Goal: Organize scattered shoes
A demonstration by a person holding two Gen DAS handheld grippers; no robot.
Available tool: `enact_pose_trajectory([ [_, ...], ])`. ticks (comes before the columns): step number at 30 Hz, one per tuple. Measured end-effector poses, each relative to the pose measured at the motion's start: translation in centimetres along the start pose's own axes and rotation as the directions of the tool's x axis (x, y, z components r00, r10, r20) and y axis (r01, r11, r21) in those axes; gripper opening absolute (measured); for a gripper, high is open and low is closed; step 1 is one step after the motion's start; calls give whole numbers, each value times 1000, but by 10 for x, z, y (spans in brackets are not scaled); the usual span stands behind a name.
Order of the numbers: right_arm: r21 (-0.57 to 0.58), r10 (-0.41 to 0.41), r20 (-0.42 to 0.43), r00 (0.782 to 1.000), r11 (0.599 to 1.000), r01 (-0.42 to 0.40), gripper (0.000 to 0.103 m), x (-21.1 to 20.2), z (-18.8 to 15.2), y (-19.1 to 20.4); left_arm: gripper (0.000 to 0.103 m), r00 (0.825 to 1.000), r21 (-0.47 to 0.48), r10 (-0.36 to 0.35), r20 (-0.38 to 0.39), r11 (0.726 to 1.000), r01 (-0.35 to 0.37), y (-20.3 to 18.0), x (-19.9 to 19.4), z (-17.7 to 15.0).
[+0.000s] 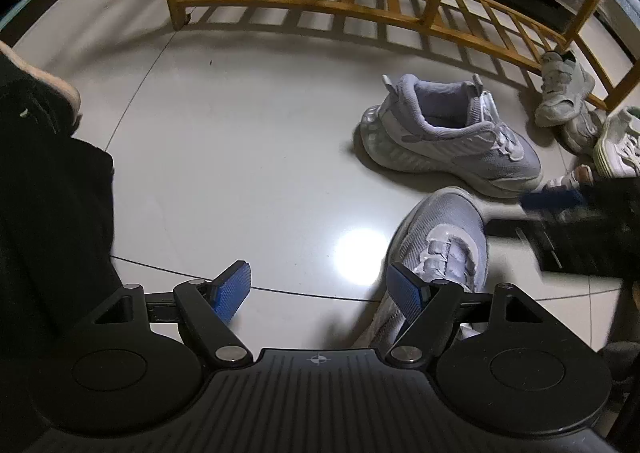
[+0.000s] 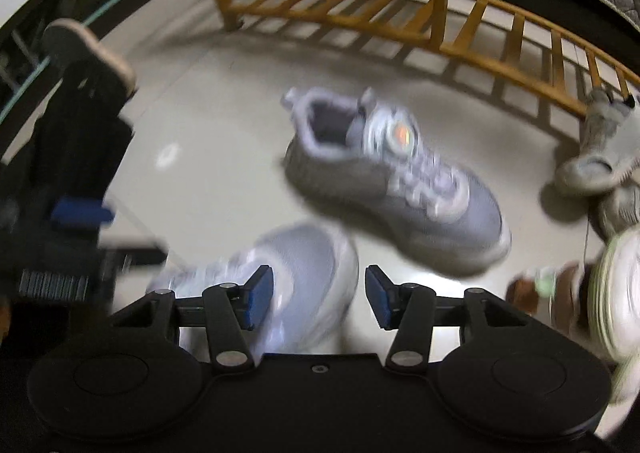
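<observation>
Pale glossy floor tiles (image 1: 224,157) run up to a low wooden shoe rack (image 1: 360,1) whose slatted shelf is bare in both views. Two grey-lilac sneakers lie in front of it. The far sneaker (image 1: 452,137) sits on its sole well clear of both tongs, heel toward the rack's left leg and toe toward the pile of pale shoes (image 1: 568,105) at the right; its long axis runs slantwise across the floor. The near sneaker (image 1: 440,245) lies just below the tongs, toe pointing up toward the far sneaker, long axis roughly along the line of the fingers.

The left tongs (image 1: 320,293) stand wide apart with nothing between them; the near sneaker lies off their right finger. The right tongs (image 2: 318,297) are partly open and grip nothing: the near sneaker's toe (image 2: 304,265) shows between and beneath the pads without being pressed, though the view is blurred. The right hand looks nearer to that shoe, so it probably suits the pickup.
</observation>
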State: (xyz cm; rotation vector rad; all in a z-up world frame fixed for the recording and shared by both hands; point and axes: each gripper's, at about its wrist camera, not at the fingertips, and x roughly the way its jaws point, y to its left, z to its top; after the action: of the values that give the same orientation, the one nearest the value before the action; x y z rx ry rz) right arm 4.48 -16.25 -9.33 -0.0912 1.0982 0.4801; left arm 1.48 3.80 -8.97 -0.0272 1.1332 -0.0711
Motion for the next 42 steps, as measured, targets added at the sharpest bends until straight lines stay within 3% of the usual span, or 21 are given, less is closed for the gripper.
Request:
enact_pose_trajectory([
  [7, 33, -23, -42, 999, 999, 24, 54, 43, 16, -4, 79, 1000, 56, 23, -6, 998, -23, -5, -9, -6],
  [11, 36, -33, -69, 997, 999, 35, 54, 46, 13, -8, 79, 999, 126, 42, -30, 991, -38, -10, -11, -9],
  [18, -78, -157, -116, 981, 986, 148, 59, 36, 4, -13, 81, 995, 258, 83, -63, 964, -64, -21, -4, -15],
  [21, -99, -190, -135, 973, 979, 177, 59, 37, -6, -17, 81, 993, 249, 106, -51, 964, -90, -22, 1, -12],
  [28, -39, -148, -145, 978, 989, 144, 59, 34, -27, -28, 78, 990, 217, 130, -60, 969, -114, -12, 11, -5],
  [32, -56, -150, -148, 978, 988, 143, 59, 33, -31, -24, 75, 993, 213, 65, -98, 976, -43, -4, -1, 7],
  [35, -61, -151, -145, 978, 988, 144, 59, 32, -32, -21, 76, 993, 301, 116, -25, 948, -103, -4, -27, 15],
  [42, -63, -159, -146, 976, 987, 151, 60, 32, -31, -18, 76, 987, 379, 151, 56, 911, -160, 12, -69, 36],
])
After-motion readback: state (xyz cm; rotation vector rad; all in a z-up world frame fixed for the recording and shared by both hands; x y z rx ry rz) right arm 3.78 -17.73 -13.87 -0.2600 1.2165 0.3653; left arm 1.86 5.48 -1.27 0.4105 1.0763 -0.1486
